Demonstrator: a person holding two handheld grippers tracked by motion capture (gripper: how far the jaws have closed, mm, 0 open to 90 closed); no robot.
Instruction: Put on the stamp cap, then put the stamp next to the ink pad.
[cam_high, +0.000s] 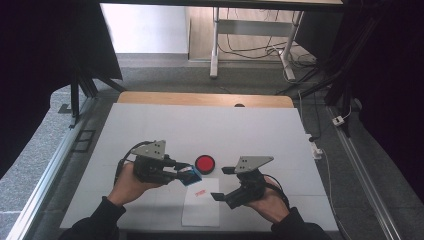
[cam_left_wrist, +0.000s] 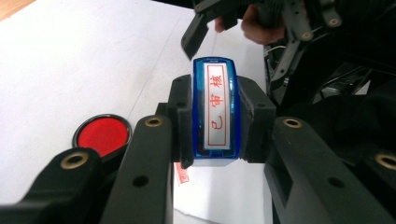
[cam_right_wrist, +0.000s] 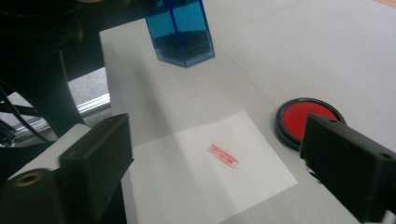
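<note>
Already the white paper sheet (cam_high: 201, 202) bears a red imprint (cam_right_wrist: 222, 155); the left gripper (cam_high: 184, 172), jaws clamping the blue plastic stamp (cam_left_wrist: 215, 112), hovers at its ten o'clock, while the right gripper (cam_high: 222, 183) has empty, parted jaws. Next, probably, setting the stamp down beside the round red ink pad (cam_high: 204, 163).

On the table (cam_high: 150, 125), a sheet of paper (cam_high: 201, 210) is laid near the front edge, between the two hands, with a stamped mark (cam_high: 200, 193) on its far half. The ink pad (cam_high: 204, 163) is set on the table just behind the sheet's far edge. The stamp (cam_high: 190, 176) is held above the table by the left gripper (cam_high: 184, 172), just left of the ink pad and over the sheet's far-left corner, while the right gripper (cam_high: 223, 183) is positioned at the sheet's right edge, with nothing between its parted jaws.
</note>
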